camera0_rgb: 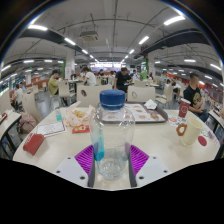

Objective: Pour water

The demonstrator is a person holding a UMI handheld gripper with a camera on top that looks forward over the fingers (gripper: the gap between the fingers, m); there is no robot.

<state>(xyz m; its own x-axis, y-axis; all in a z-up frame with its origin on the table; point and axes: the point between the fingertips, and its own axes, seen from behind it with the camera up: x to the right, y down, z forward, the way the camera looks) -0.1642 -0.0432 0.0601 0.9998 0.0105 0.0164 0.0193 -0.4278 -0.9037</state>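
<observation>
The gripper has its pink pads clamped on the water bottle, held upright with the blue cap on, which I'd say must come off before any tilt. From left to right across the white table there's a red packet, papers, a tray and a red-ringed roll, with seated people beyond on the far right.

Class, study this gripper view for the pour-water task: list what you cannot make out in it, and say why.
- Water level in the bottle: gripper view, clear plastic and glare hide it.
- Whether the fingers press the bottle: the bottle covers the contact.
- A cup to pour into: table items are too small to identify.
- Bottle's base: hidden between the fingers.
</observation>
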